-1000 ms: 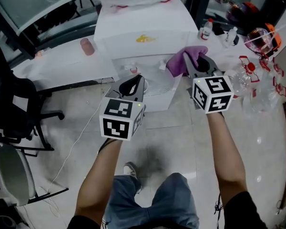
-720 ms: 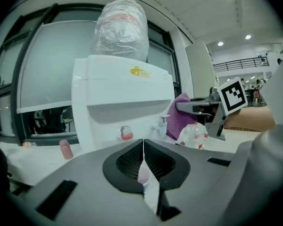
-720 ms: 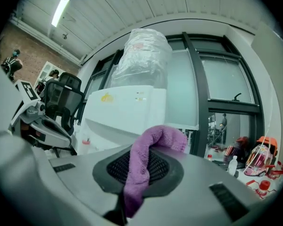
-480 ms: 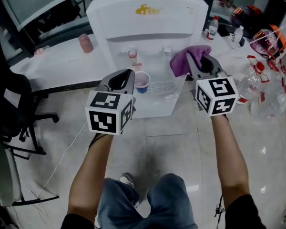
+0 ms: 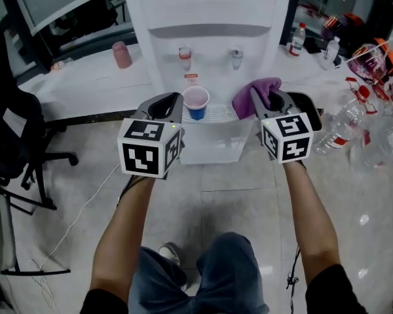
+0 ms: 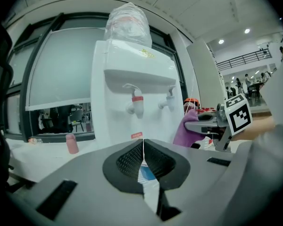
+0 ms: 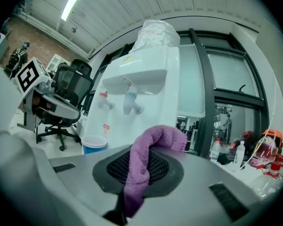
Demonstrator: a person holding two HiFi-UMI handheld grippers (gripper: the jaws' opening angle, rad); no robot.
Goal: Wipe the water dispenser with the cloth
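**Purple cloth [image 5: 251, 95] clamped in front of white water dispenser [image 5: 209, 18]**

The right gripper [image 5: 268, 98] has its jaws closed on the cloth, which folds up and over them. It is held close to the dispenser's front, near the right end of the drip tray [image 5: 217, 115]. The left gripper [image 5: 165, 104] has its jaws pressed together with nothing between them, low before the dispenser's left side. A paper cup [image 5: 196, 101] stands on the tray under the red tap [image 5: 185, 56]. Clear plastic bottles [image 5: 354, 133] lie on the floor to the right.
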